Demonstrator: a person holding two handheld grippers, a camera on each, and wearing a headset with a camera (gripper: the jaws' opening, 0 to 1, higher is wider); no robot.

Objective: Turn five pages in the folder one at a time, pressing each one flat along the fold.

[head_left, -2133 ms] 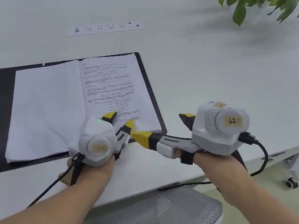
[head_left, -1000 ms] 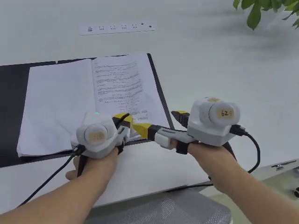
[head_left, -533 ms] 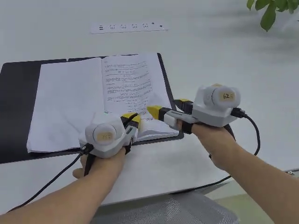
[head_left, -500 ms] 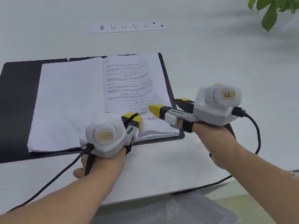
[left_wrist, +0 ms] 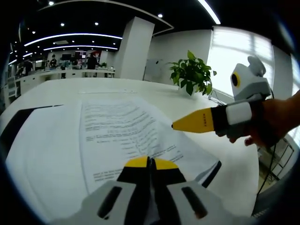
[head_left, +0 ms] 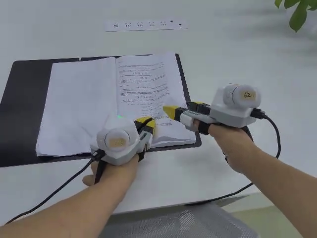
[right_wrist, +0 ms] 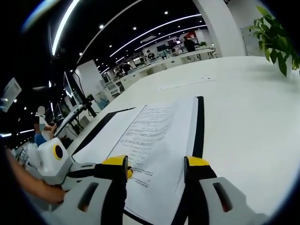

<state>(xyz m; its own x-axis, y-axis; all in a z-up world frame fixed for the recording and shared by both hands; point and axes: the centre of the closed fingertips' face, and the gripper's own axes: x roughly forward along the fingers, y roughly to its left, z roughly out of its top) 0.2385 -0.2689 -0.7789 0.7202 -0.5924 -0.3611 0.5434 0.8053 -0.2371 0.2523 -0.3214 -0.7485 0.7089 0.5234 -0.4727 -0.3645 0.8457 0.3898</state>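
Beneath the right hand-held gripper (right_wrist: 157,161), jaws spread, lies the folder (right_wrist: 200,117).

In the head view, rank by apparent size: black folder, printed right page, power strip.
1. black folder
2. printed right page
3. power strip, which lies farthest from the camera, so its true size is unsure.

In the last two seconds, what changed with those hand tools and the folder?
The right gripper has moved forward from the near corner of the folder; its open jaws now straddle the right edge of the printed page. The left gripper stays at that page's near edge, shut. No page has turned.
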